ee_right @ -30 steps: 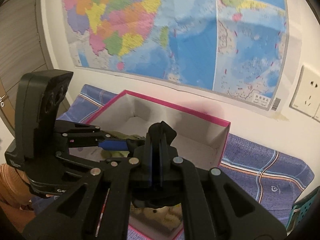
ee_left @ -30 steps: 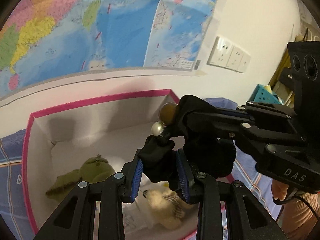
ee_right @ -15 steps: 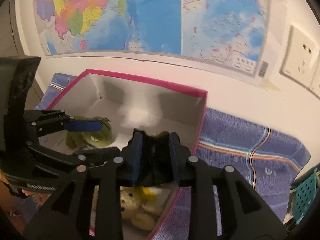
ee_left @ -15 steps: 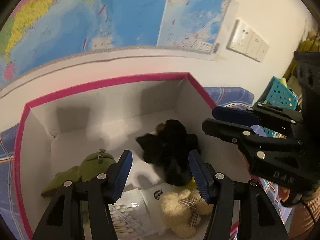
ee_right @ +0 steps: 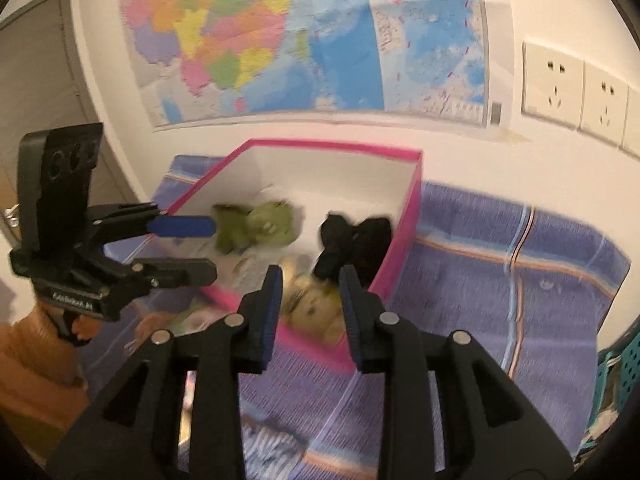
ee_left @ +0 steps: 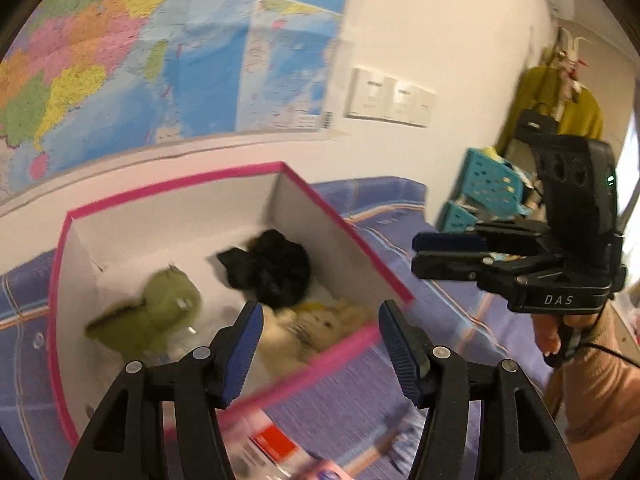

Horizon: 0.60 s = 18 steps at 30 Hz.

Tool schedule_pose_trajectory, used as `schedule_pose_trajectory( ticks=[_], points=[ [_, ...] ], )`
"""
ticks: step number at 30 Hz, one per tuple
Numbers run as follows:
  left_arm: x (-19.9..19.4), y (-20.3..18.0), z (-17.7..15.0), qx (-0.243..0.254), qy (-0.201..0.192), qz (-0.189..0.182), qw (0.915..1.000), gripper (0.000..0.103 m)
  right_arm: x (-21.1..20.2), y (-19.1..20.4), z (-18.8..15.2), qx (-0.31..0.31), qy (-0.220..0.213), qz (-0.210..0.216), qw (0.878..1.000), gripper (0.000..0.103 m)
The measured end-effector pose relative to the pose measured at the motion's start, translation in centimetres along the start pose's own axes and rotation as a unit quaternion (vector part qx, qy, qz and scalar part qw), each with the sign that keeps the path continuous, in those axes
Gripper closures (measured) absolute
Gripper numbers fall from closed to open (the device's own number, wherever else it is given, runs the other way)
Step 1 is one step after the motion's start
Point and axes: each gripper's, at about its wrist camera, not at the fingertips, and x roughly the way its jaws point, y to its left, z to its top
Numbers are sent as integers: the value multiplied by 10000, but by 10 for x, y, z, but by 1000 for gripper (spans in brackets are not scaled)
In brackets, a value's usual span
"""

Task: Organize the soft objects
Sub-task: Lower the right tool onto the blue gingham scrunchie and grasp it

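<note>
A white box with a pink rim stands on the cloth against the wall. Inside lie a black soft bundle at the back right corner, a green plush and a beige bear plush. My left gripper hovers at the box's near edge, its jaws opening with nothing between them. My right gripper hangs just outside the box's near corner, open and holding nothing.
A blue checked cloth covers the surface around the box. Teal baskets stand at the far right. A red-and-white packet lies in front of the box. A map and wall sockets are behind.
Both grippers let go of the black bundle, which dropped into the box. Both then drew back from over the box and moved apart.
</note>
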Motion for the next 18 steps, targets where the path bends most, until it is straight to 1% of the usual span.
schedule_pose_trajectory(
  ticks=[1, 3, 7, 10, 12, 15, 18],
  points=[
    [-2, -5, -6, 33, 20, -76, 10000, 41, -5, 3, -9, 21, 25, 117, 9999, 71],
    [-4, -13, -17, 97, 78, -175, 9998, 41, -9, 6, -24, 59, 137, 220, 9996, 71],
    [3, -25, -43, 80, 341, -316, 9989, 41, -3, 8, -59, 231, 562, 205, 9979, 71],
    [10, -29, -61, -43, 583, -449, 9973, 41, 10, 5, -83, 455, 946, 228, 9942, 71],
    [16, -32, -72, -74, 696, -374, 9968, 41, 18, 6, -98, 539, 1166, 180, 9916, 70],
    [24, -35, -83, -152, 867, -470, 9950, 41, 24, 6, -114, 697, 1315, 228, 9886, 63],
    [30, -38, -94, -210, 1019, -529, 9932, 41, 27, 7, -123, 838, 1364, 331, 9865, 62]
  ],
)
